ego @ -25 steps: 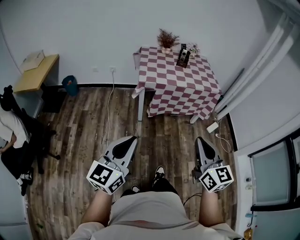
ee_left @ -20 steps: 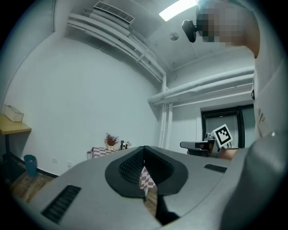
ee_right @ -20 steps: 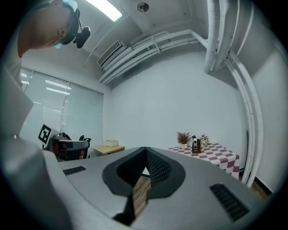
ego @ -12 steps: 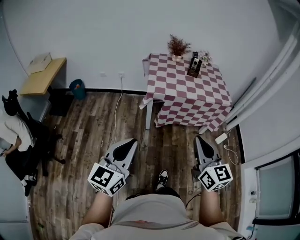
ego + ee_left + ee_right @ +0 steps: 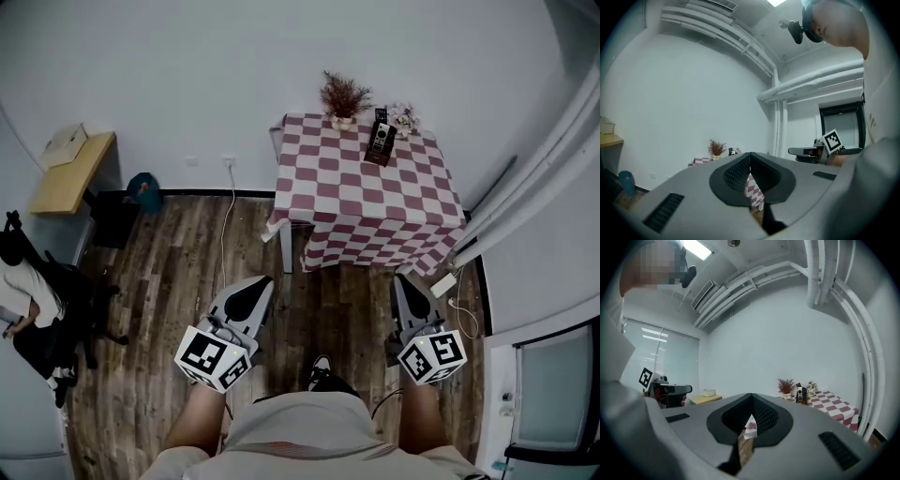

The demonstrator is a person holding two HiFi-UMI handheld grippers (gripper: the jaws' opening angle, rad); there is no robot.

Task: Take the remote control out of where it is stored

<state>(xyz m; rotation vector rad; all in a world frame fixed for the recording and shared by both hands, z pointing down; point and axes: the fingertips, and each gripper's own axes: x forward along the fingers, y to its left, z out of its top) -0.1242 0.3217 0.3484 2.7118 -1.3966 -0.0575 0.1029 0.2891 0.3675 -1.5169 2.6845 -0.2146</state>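
The remote control [image 5: 380, 142] stands upright in a dark holder at the far edge of a table with a red-and-white checked cloth [image 5: 375, 206]. It is small in the right gripper view [image 5: 801, 393] and tiny in the left gripper view [image 5: 732, 151]. My left gripper [image 5: 255, 281] and right gripper [image 5: 405, 279] are held level above the wooden floor, well short of the table. Both point toward it. Each is shut with nothing between its jaws, as the left gripper [image 5: 750, 153] and right gripper [image 5: 751, 395] show in their own views.
A potted dry plant [image 5: 342, 97] and small ornaments [image 5: 403, 117] stand beside the holder. A wooden desk [image 5: 70, 159], a blue bin [image 5: 143, 190] and a seated person [image 5: 23, 291] are at the left. A cable [image 5: 223, 225] and a white power strip [image 5: 442, 281] lie on the floor.
The whole view has moved forward: the checked table is nearer and larger. Both grippers keep their place in the view and stay shut.
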